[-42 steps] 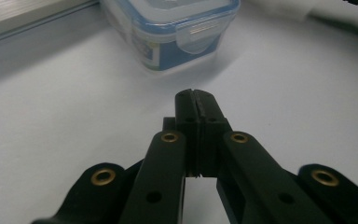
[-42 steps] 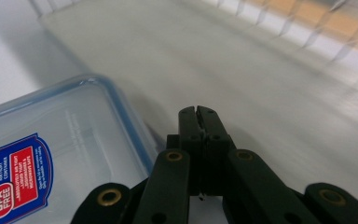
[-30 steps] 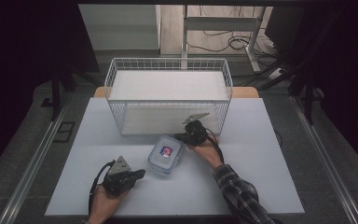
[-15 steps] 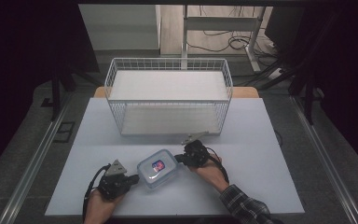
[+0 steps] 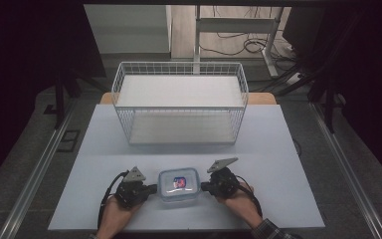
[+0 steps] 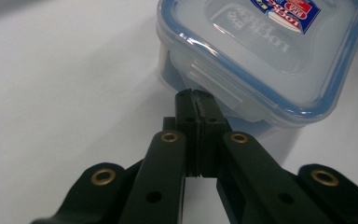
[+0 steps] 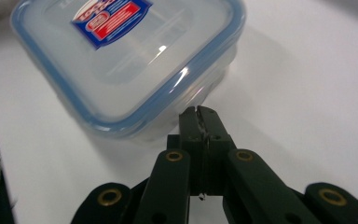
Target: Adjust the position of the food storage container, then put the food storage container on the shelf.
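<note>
Lunch box (image 5: 178, 185) sits on my white bench (image 5: 278, 149), near the front edge, between my two tongs. It is see-through, with a blue rim and a red and blue sticker on the lid. My left tongs (image 5: 151, 188) are clenched tight with nothing in them, and their tips touch the box's side by a lid clip (image 6: 214, 86). My right tongs (image 5: 204, 187) are clenched too, holding nothing, with their tips right at the other side. A white wire basket (image 5: 179, 107) stands farther back on the bench.
</note>
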### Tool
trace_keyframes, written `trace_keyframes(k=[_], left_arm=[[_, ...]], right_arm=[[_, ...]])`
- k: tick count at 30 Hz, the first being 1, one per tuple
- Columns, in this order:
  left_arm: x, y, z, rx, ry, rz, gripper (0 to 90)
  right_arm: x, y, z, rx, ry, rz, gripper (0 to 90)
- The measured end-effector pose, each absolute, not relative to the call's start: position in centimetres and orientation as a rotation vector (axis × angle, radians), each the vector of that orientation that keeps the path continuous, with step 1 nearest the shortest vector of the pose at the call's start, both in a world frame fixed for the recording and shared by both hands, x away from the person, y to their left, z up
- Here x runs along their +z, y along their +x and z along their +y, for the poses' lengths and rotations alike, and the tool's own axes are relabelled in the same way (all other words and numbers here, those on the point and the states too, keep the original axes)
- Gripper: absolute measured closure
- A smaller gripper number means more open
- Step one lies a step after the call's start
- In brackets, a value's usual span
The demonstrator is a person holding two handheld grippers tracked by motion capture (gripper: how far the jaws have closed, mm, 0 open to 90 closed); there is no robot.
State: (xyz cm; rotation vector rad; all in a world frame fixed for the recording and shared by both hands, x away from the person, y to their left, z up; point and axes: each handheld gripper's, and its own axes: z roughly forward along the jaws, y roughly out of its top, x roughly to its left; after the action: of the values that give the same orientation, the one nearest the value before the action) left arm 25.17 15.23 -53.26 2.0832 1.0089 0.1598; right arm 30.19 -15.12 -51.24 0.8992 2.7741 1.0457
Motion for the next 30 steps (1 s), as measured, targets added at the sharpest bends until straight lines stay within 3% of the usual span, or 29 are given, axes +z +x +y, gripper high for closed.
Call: trace_keyframes(k=[5, 9, 14, 19, 23, 30], left_arm=[[-53.3, 25.7, 13.8, 0.152, 2.112, 0.975, 89.3], [-52.9, 25.8, 14.5, 0.183, 2.106, 0.981, 81.1], [-52.8, 26.0, 15.9, 0.189, 2.077, 1.037, 39.0], [-52.4, 25.9, 16.6, 0.177, 2.036, 1.027, 20.0], [-51.5, 26.1, 16.3, 0.133, 1.978, 0.996, 13.2], [-51.5, 27.6, 14.4, 0.031, 1.999, 0.922, 12.5]], right_arm=[[-51.0, 28.5, -16.8, 1.037, 0.925, 2.756, 88.6], [-50.6, 28.1, -17.6, 1.016, 0.925, 2.724, 80.4], [-49.6, 28.5, -18.7, 1.069, 0.938, 2.614, 54.8], [-49.1, 28.7, -19.0, 1.099, 0.940, 2.575, 37.2], [-48.8, 28.8, -18.6, 1.160, 0.970, 2.591, 29.1], [-48.9, 29.2, -16.5, 1.224, 0.961, 2.637, 18.7]])
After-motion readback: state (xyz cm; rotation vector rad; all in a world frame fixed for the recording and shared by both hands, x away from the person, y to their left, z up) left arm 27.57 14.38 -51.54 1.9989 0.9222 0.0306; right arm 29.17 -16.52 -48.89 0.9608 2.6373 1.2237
